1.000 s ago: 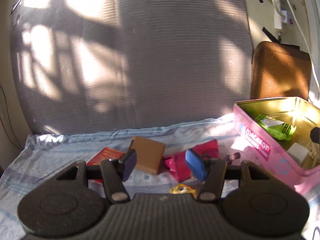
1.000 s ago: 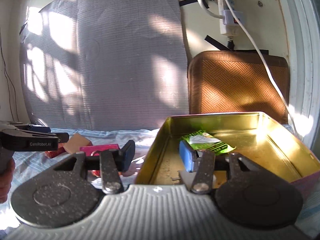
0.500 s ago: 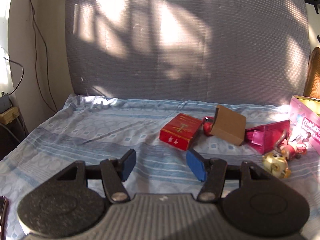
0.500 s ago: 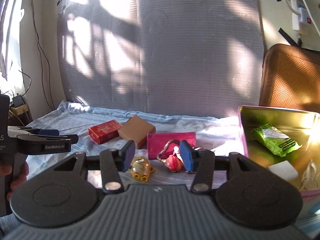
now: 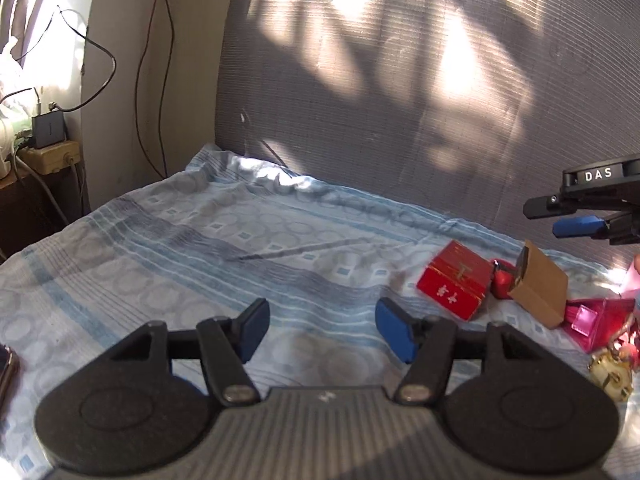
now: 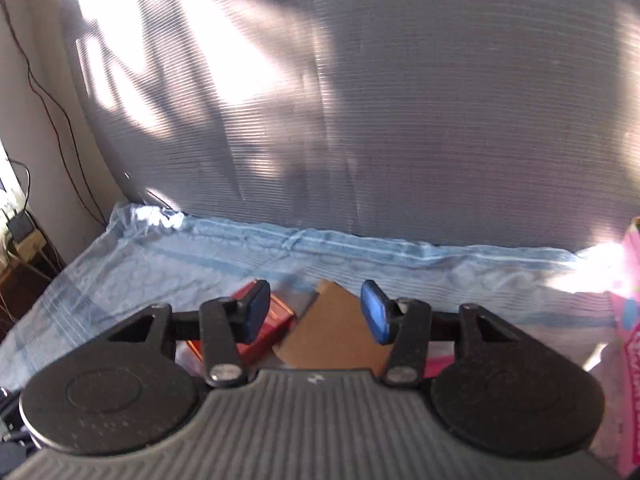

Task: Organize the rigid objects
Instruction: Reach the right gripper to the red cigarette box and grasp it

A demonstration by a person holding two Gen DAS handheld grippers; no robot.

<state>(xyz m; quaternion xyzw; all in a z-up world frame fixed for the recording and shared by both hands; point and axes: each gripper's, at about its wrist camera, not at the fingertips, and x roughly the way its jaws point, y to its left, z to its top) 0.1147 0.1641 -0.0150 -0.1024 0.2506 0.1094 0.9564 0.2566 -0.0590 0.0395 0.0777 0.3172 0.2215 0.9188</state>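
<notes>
A red box, a tan cardboard box, a magenta pouch and a gold trinket lie on the blue patterned sheet at the right. My left gripper is open and empty over bare sheet, left of the pile. My right gripper is open, just above the tan box, with the red box under its left finger. It also shows in the left wrist view, above the boxes.
A grey ribbed panel stands behind the sheet. A pink tin is at the right edge. Cables and a small black device on a ledge are at the far left. A dark object lies at the left edge.
My left gripper has swung left, away from the tin and the pile. My right gripper has left the tin and moved left and down over the tan and red boxes.
</notes>
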